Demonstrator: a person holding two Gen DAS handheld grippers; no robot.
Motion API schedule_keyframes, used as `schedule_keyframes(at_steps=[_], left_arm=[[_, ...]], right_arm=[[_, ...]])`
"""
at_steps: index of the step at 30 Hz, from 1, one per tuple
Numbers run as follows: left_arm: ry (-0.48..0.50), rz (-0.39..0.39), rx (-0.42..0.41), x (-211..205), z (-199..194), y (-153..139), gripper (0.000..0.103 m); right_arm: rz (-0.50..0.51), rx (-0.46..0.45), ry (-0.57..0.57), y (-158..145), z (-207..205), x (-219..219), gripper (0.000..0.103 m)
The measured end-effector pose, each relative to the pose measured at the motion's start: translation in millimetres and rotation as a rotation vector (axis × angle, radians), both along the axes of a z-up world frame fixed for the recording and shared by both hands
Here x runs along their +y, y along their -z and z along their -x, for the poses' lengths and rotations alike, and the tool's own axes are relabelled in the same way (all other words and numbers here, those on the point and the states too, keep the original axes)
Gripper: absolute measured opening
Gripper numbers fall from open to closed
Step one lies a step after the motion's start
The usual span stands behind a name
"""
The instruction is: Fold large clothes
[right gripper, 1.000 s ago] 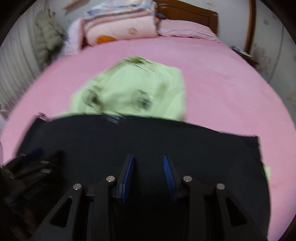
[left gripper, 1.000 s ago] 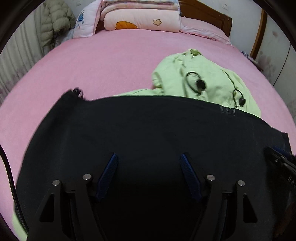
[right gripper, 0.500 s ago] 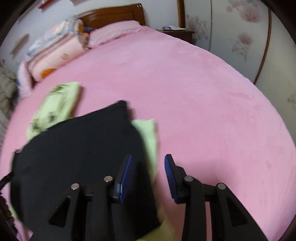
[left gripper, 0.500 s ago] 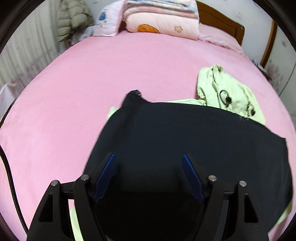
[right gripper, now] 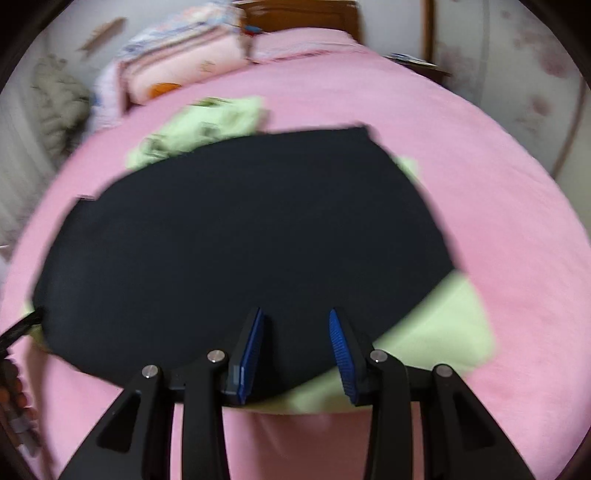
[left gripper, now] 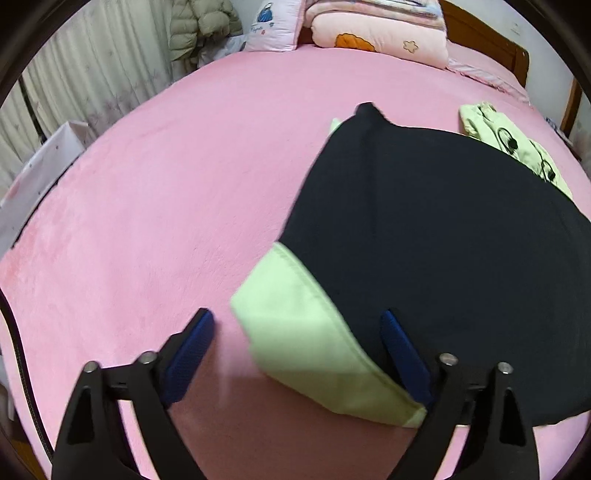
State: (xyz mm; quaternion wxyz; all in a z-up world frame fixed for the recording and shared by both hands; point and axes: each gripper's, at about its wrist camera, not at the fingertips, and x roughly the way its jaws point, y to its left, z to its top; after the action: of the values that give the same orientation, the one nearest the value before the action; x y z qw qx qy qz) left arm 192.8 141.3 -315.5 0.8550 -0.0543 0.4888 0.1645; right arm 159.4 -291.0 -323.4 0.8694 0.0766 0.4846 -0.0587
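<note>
Pink plush bedspread covers the whole bed, and on it lies a large dark navy garment, spread flat with a pale green fabric panel showing from under its near edge. In the left wrist view the garment sits toward the right side of the bed, its far corner ending in a small dark tab. Just beyond its far right edge rests a smaller light green garment printed with black headphones, partly covered by the dark cloth.

At the head of the bed a folded pink quilt with an orange patch and a star is stacked beside a white printed pillow, in front of a brown wooden headboard. Pale pleated curtains hang along the left side.

The left gripper hangs over the near edge of the bed, its blue-padded jaws spread wide and opening; the green panel's corner lies below and between them, but the pads press on nothing. The right gripper hovers above the near edge of the dark garment, its jaws partly apart, with the cloth seen between them but not pinched. That view is blurred.
</note>
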Motion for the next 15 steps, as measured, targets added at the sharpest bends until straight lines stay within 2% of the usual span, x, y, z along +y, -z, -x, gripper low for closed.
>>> schedule_keyframes(at_steps=[1,4,5,6,8,12,15], left_arm=[[-0.014,0.004,-0.003,5,0,1,0.101],[-0.030,0.019,-0.002,10,-3,5,0.102],[-0.032,0.019,0.000,10,-3,6,0.102],[-0.033,0.017,0.003,10,-4,7,0.102],[-0.034,0.017,0.007,11,-5,6,0.102],[-0.043,0.052,0.047,15,-7,-1,0.102],[-0.036,0.015,0.103,10,-13,-19,0.102]], right_arm=[[0.016,0.011,0.031,3,5,-16,0.034],[0.020,0.023,0.092,7,14,-51,0.034],[0.041,0.048,0.113,8,14,-57,0.039],[0.044,0.074,0.123,12,15,-59,0.047],[-0.002,0.073,0.126,14,17,-67,0.047],[-0.005,0.094,0.133,6,13,-66,0.047],[-0.035,0.088,0.135,-8,14,-62,0.047]])
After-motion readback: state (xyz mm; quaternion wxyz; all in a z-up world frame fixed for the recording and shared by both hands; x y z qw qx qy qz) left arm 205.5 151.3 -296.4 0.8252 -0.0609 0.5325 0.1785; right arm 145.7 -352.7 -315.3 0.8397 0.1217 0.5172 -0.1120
